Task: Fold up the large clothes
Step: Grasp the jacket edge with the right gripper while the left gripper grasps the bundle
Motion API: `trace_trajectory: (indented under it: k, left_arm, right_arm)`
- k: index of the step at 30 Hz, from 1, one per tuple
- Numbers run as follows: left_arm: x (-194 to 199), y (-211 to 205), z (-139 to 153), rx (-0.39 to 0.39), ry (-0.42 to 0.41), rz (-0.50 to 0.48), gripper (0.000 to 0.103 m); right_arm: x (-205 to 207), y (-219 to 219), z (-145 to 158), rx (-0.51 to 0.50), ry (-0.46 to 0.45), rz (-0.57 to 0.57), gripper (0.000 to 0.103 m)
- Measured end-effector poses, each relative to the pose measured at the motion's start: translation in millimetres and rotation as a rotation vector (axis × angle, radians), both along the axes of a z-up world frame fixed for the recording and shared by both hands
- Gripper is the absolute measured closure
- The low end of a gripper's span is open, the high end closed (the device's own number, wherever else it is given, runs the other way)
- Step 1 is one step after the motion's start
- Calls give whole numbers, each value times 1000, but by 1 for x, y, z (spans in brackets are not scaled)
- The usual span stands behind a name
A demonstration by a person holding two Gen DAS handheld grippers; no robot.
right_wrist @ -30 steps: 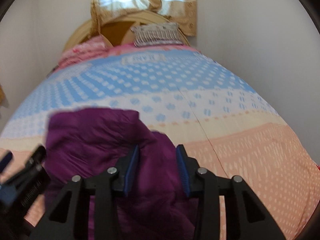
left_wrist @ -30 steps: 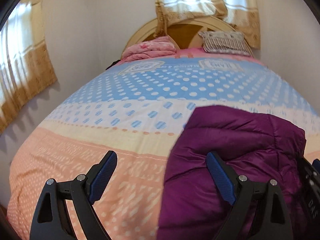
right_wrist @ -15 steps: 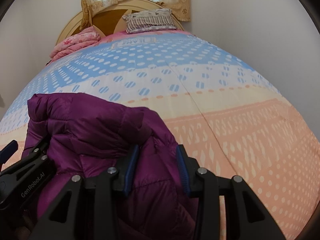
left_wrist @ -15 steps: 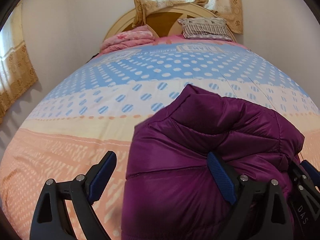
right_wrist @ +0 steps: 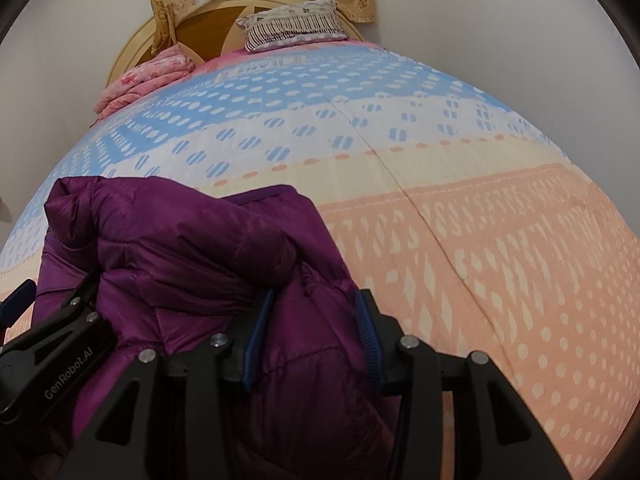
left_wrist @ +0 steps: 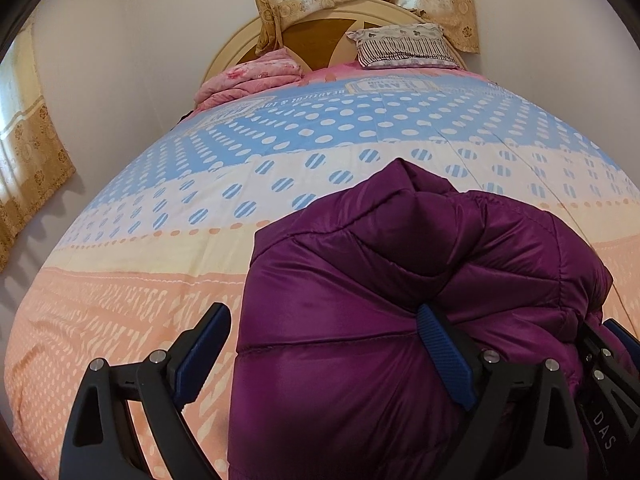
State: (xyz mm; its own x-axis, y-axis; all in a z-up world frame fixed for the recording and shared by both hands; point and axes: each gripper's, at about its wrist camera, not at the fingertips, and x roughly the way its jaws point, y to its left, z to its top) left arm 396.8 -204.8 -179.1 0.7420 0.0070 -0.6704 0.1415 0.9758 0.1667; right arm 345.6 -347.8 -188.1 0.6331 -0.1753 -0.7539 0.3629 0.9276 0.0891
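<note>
A puffy purple jacket (left_wrist: 400, 280) lies bunched on the bed quilt (left_wrist: 140, 280), folded over itself. My left gripper (left_wrist: 320, 354) is wide open over the jacket's near left part. Its right finger (left_wrist: 444, 360) rests against the fabric, and its left finger (left_wrist: 200, 356) stands clear over the quilt. In the right wrist view the jacket (right_wrist: 192, 240) fills the lower left. My right gripper (right_wrist: 312, 334) has a thick fold of it between its pads; the jaws are opening, with the fabric still touching both. The left gripper (right_wrist: 48, 360) shows at that view's left edge.
The quilt, with blue, cream and peach bands, covers the whole bed. A folded pink blanket (left_wrist: 248, 80) and a striped pillow (left_wrist: 404, 46) lie by the round headboard (left_wrist: 320, 36). Curtains (left_wrist: 24, 152) hang on the left wall and behind the headboard. A wall lies close beyond the bed's right edge.
Both grippers have sunk toward the bed with the jacket, which now sits lower and more bunched on the quilt. The right gripper's pads stand slightly wider apart.
</note>
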Motion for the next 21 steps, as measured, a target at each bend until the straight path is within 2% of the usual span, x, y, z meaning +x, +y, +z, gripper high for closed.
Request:
trace_trajectory:
  k: [21]
  left_arm:
    - [-3,-10,-7,45,0,-31,8]
  right_arm:
    - [-6,-3,-7,-10,11,-18,56]
